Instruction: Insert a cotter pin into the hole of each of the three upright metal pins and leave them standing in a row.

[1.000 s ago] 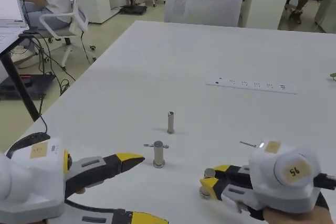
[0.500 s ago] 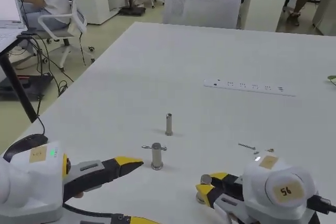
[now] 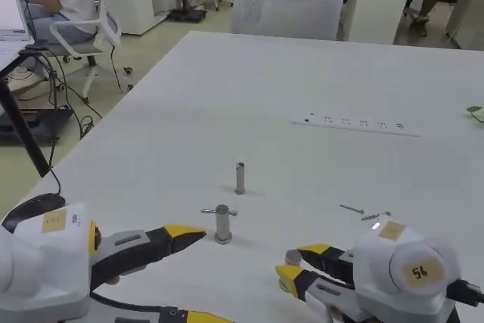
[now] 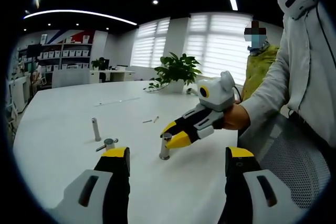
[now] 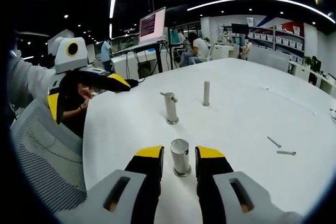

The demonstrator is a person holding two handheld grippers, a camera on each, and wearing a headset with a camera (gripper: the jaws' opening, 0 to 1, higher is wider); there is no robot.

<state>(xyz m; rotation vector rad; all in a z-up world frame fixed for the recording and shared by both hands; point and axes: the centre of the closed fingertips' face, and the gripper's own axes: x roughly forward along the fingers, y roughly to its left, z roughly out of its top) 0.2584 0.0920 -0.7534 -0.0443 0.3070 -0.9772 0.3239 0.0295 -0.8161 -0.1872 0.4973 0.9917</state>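
Open-plan office, bright ceiling strips, chairs (image 3: 286, 14) pushed in at the far edge. A broad white surface (image 3: 227, 96) carries a white power strip (image 3: 354, 124) well beyond the work.

Three upright metal pins stand in a loose diagonal.
- The far pin (image 3: 240, 178) is bare.
- The middle pin (image 3: 221, 223) has a cotter pin (image 3: 207, 211) through its head, sticking out on both sides.
- The near pin (image 5: 180, 156) is bare and stands between the jaws of the right hand-held gripper (image 3: 291, 261).
- Two loose cotter pins (image 3: 352, 209) (image 3: 376, 216) lie flat just beside each other, to the right of the row and apart from it.

Right hand-held gripper: jaws narrowly parted and straddling the near pin. In the right gripper view a sliver of surface shows on each side of the shaft, so it looks not yet clamped.

Left hand-held gripper (image 3: 204, 274): jaws spread wide and holding nothing, hovering near the middle pin.

Handling, as a judgement:
- The upright pins look like solid polished steel, so stiff, dense for their bulk and probably slick under the pads.
- They are tall on a small flared foot, so a sideways nudge would likely topple one.
- Best hold is mid-shaft or lower, squarely across it, with the cross hole near the top left clear and turned toward the other gripper.
- The loose cotter pins look like thin bent wire, very light and a little springy, and hard to pinch off a flat surface.
- Best hold is the looped head end, so the legs point free for threading.
- A heavy squeeze could bend them, or flick one away.
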